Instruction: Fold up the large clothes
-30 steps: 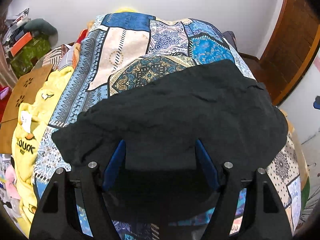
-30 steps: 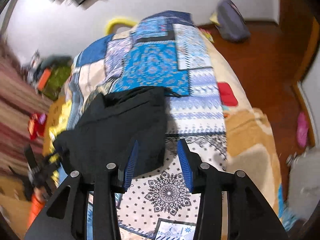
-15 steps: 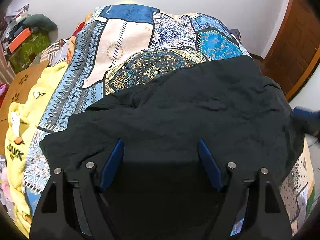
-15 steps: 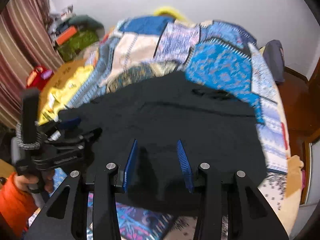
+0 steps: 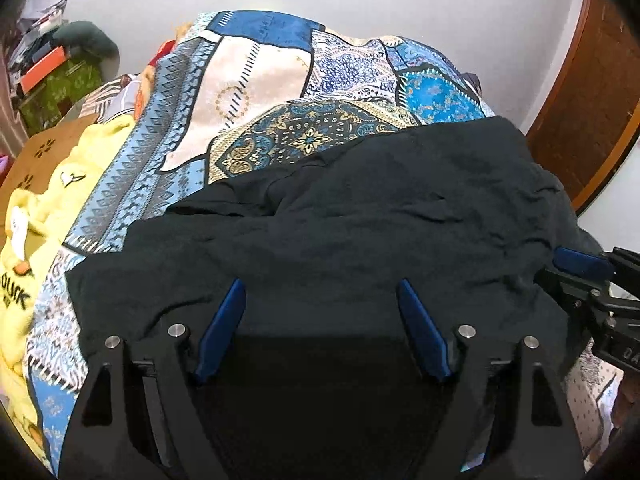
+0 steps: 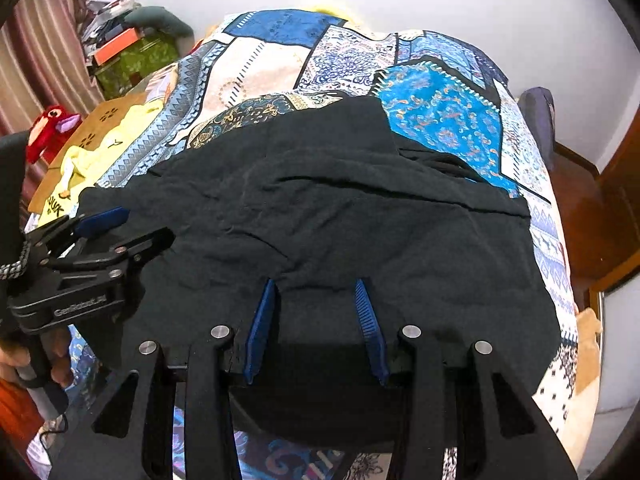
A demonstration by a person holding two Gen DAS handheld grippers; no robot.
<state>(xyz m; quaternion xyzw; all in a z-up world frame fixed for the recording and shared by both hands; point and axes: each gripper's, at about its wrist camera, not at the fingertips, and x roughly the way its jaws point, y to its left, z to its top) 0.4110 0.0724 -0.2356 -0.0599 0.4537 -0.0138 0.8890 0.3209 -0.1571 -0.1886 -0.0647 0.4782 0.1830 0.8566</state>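
White plaster wall (image 5: 400, 8) backs the left wrist view, with a brown wooden door (image 5: 592, 92) at the right edge. A bed covered by a patchwork bedspread (image 5: 256, 80) of blue, cream and gold printed panels fills the middle. On its near part lies the black garment (image 5: 360, 232), a soft matte knit, rumpled into shallow creases, its far edge running diagonally across the spread. The left gripper (image 5: 322, 300) sits over the garment's near edge with its blue ribbed fingers (image 5: 224, 324) spread wide apart, nothing between them. A yellow garment (image 5: 44, 216) with printed lettering hangs at the bed's left side beside a brown cardboard sheet (image 5: 32, 160). The right gripper's blue tip (image 5: 580, 264) shows at the far right, at the cloth's edge.

From the right wrist view the same garment (image 6: 360, 216) spreads across the bedspread (image 6: 440, 120), with a folded layer forming a ridge across its upper part. The right gripper (image 6: 316, 308) holds its fingers (image 6: 262, 320) parted over the near hem, clasping nothing. At left the left gripper (image 6: 120, 232) reaches onto the cloth's side edge; whether it pinches fabric cannot be told here. A red plush toy (image 6: 52, 124) sits near striped curtains (image 6: 36, 52).
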